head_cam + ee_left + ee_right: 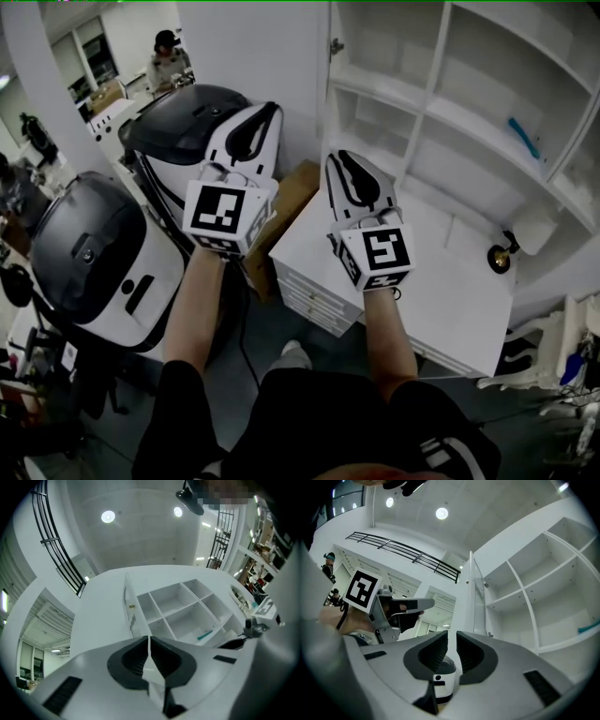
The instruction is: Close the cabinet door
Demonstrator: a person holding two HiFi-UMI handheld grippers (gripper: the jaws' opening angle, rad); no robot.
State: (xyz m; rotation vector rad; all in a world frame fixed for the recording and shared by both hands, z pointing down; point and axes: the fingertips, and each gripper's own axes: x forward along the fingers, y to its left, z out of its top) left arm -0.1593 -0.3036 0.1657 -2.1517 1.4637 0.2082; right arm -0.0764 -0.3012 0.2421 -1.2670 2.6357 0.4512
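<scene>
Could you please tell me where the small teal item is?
In the head view, the teal item lies at upper right, on a shelf in the right-hand column of the open white cabinet.

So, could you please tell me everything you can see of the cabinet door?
The cabinet door is a plain, flat white panel, smooth like painted board. It stands upright and wide open, swung out left of the white shelving, hung on a small metal hinge near its top. No handle shows. The left tongs and right tongs are both clear of it.
</scene>
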